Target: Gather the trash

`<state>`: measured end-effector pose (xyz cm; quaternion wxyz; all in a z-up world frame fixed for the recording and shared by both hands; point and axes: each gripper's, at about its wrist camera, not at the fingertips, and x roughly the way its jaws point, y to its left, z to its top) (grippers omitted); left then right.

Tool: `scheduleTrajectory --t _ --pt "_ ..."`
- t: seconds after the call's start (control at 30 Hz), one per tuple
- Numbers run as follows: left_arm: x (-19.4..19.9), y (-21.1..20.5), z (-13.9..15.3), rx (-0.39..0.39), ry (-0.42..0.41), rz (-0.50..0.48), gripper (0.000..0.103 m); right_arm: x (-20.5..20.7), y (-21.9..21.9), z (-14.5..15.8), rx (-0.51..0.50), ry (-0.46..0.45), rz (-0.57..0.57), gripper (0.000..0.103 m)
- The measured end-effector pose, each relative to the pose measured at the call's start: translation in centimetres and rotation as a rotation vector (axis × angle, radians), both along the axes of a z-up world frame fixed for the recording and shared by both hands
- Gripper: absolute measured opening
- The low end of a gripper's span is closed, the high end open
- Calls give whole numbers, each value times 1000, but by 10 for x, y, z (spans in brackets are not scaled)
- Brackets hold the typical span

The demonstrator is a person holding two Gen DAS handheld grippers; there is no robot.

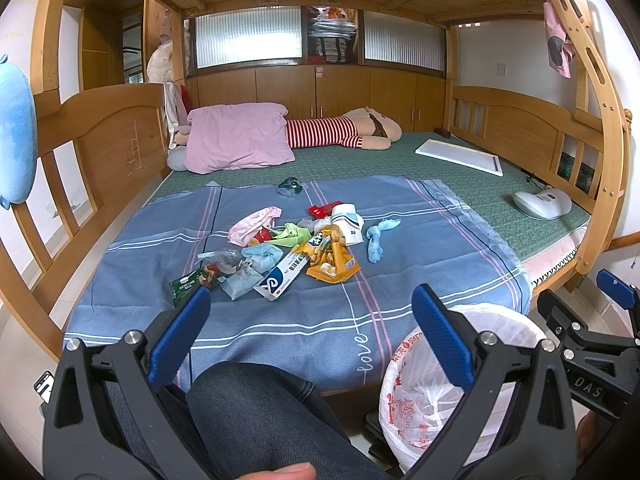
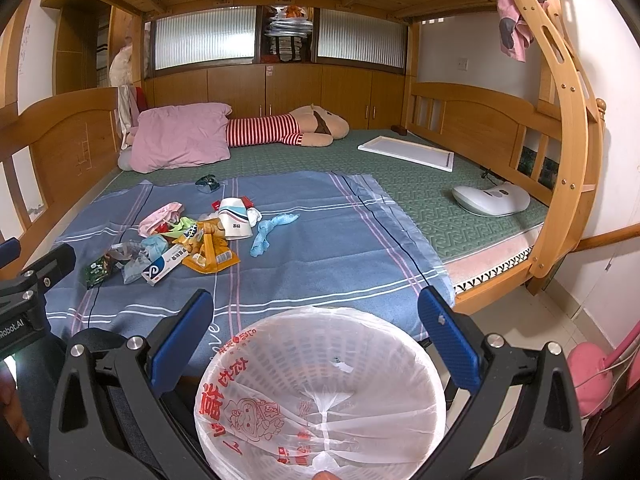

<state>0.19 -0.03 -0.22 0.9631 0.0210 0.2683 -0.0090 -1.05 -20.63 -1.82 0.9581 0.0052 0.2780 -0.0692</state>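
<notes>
Hovering wide open and empty, both grippers' fingers face the trash pile above the lined bin.

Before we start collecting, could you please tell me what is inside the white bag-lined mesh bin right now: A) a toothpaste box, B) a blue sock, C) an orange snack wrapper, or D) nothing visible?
D: the white bag-lined mesh bin shows only its bare liner, while the scattered trash pile lies on the blue checked blanket.
</notes>
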Motion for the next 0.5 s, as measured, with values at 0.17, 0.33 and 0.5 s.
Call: scheduleTrajectory --t 0.17,0.33,0.5 --pt "0 0 0 0 -1 0 100 0 -1 0 1 -1 1 100" --pt "0 0 0 0 0 0 100 0 -1 0 2 -1 0 100" --pt "0 0 0 -1 -1 0 100 0 -1 0 1 -2 0 100"
